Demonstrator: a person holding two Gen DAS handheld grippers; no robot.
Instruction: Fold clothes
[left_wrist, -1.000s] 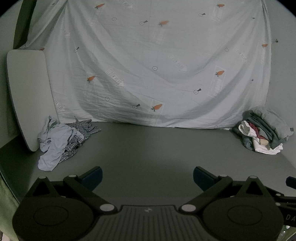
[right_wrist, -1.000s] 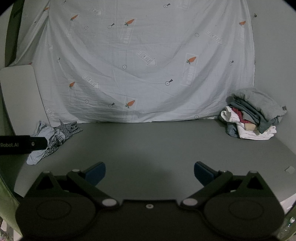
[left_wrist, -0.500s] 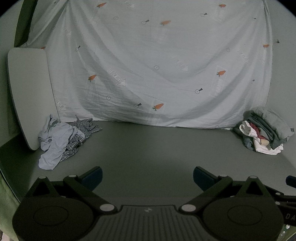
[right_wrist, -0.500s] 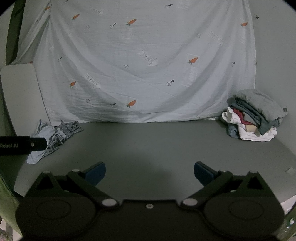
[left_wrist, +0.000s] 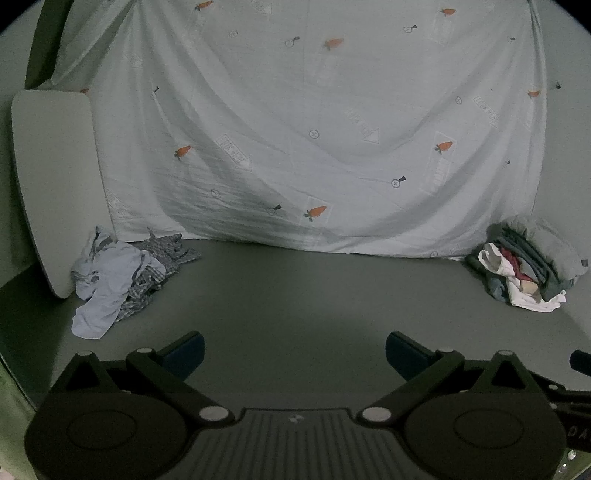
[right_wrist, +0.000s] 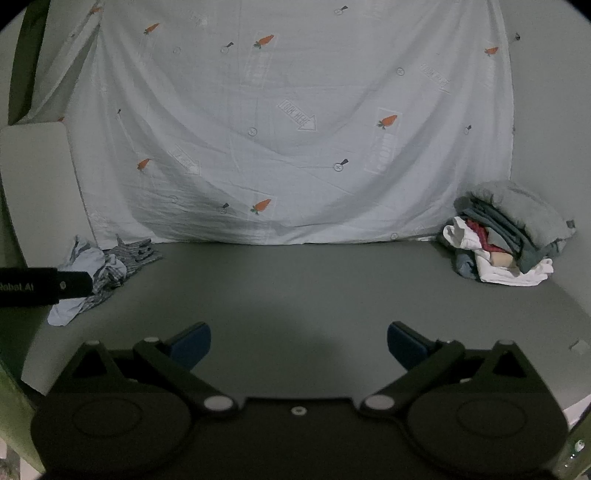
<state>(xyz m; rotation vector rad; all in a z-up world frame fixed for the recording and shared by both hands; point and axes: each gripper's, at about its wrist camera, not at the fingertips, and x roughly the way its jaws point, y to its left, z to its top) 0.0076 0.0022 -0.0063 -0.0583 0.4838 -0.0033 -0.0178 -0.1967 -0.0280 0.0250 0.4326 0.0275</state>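
Note:
A crumpled pile of a pale blue garment and a checked shirt (left_wrist: 118, 273) lies at the far left of the grey table; it also shows in the right wrist view (right_wrist: 99, 273). A stack of folded clothes (left_wrist: 528, 266) sits at the far right, also seen in the right wrist view (right_wrist: 506, 240). My left gripper (left_wrist: 295, 354) is open and empty above the table's near side. My right gripper (right_wrist: 299, 343) is open and empty too. Both are well short of either pile.
A pale sheet with a carrot print (left_wrist: 314, 129) hangs behind the table. A light rounded board (left_wrist: 51, 184) leans at the far left by the crumpled pile. The left gripper's body (right_wrist: 40, 286) shows at the left edge of the right wrist view.
Both views have shifted slightly; the piles sit a little lower and the left pile a little further right. Both grippers stay open and empty.

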